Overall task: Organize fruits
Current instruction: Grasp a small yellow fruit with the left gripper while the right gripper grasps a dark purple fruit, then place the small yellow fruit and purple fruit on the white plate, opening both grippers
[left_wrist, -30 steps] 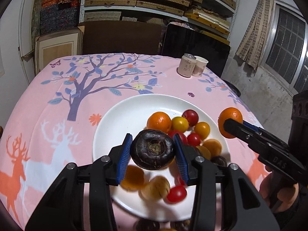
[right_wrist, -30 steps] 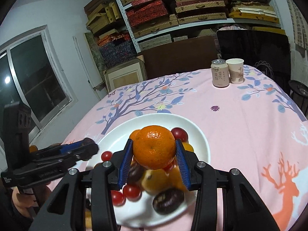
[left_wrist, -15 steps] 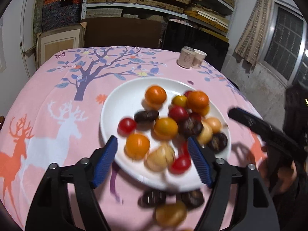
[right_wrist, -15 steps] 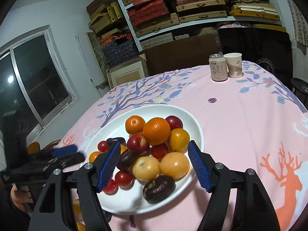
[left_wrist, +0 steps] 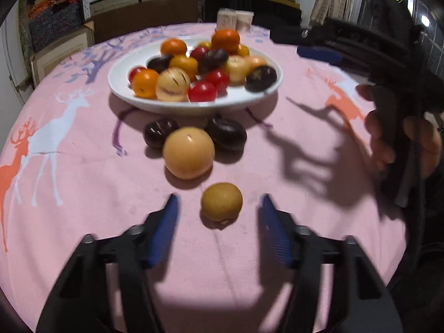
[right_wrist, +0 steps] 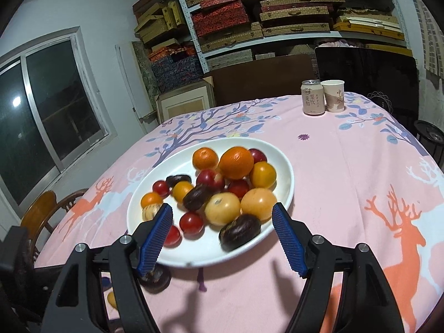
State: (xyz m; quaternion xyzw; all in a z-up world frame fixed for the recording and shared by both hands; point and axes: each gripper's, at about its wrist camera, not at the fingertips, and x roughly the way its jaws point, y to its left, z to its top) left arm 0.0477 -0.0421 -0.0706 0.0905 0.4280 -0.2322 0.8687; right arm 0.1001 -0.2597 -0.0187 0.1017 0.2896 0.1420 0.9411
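A white plate on the pink tablecloth holds several fruits: oranges, red tomatoes, yellow and dark purple fruits. In front of it on the cloth lie two dark purple fruits, a large tan fruit and a small brown fruit. My left gripper is open and low, with the small brown fruit between its fingertips. My right gripper is open and empty above the plate's near edge. It also shows at the right of the left wrist view.
A drink can and a paper cup stand at the table's far side. A wooden chair stands by the table's left edge. Shelves with boxes fill the back wall.
Both grippers let go of their fruits onto the plate and opened. The left gripper pulled back and down to the small brown fruit in front of the plate. The right gripper drew back a little.
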